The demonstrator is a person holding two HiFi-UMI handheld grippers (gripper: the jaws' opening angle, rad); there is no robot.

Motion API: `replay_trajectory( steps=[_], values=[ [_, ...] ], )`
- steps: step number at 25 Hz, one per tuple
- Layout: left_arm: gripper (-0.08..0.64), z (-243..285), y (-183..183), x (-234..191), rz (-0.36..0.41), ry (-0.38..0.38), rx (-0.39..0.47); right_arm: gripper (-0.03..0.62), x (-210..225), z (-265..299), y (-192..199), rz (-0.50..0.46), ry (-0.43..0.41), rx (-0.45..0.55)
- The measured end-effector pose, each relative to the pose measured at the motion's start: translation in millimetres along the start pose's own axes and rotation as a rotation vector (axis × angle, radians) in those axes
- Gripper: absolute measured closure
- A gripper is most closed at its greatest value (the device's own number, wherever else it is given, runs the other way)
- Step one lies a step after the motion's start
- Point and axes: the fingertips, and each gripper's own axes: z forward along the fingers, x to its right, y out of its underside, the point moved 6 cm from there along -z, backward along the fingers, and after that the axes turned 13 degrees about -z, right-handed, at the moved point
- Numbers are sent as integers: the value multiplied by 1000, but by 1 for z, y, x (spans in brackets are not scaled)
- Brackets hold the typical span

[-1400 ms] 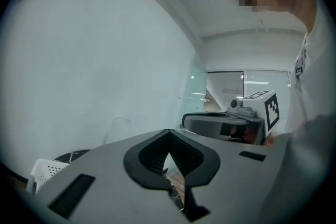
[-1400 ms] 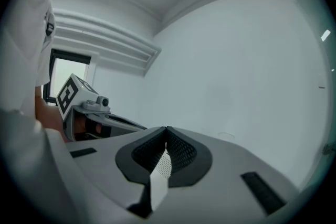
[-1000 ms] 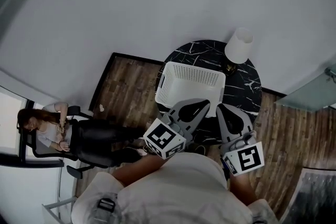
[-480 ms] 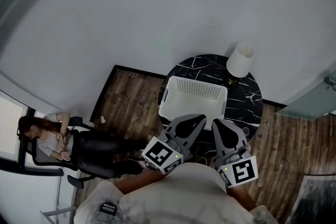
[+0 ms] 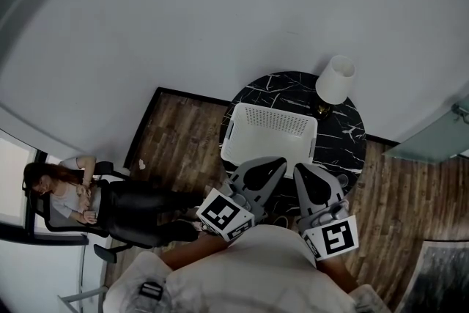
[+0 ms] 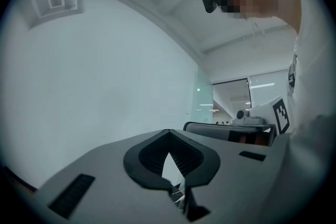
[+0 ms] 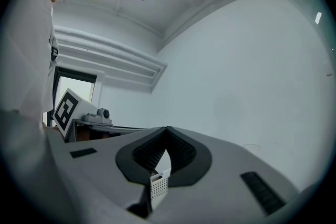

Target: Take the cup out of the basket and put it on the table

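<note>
A white perforated basket [image 5: 270,130] stands on a round black marble table [image 5: 344,137]. No cup shows in any view, and the basket's inside looks bare from above. My left gripper [image 5: 277,161] hangs over the basket's near rim, jaws shut with nothing between them. My right gripper [image 5: 302,169] is beside it over the near right corner, also shut and empty. In the right gripper view a sliver of the basket [image 7: 157,184] shows behind the closed jaws. In the left gripper view a bit of the marble table [image 6: 177,195] shows there.
A lamp with a white shade [image 5: 335,79] stands at the table's far right edge. A person sits in an office chair [image 5: 69,190] on the wooden floor [image 5: 176,139] at the left. A glass panel [image 5: 432,134] is at the right, and a plain wall lies behind the table.
Table, basket and both grippers have slid slightly down and right in the head view. Both grippers keep the same stance at the basket's near side and stay shut.
</note>
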Motion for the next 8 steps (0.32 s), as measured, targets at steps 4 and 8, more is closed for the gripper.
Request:
replay_trajectory(
  steps=[4,8],
  values=[
    [555,-1,0,-2,-8,2,-2,584,0,3,0,-3,4,-5],
    [555,-3,1,-5,-11,3,-3,584,-2,4,2,-21,9,-14]
  ],
)
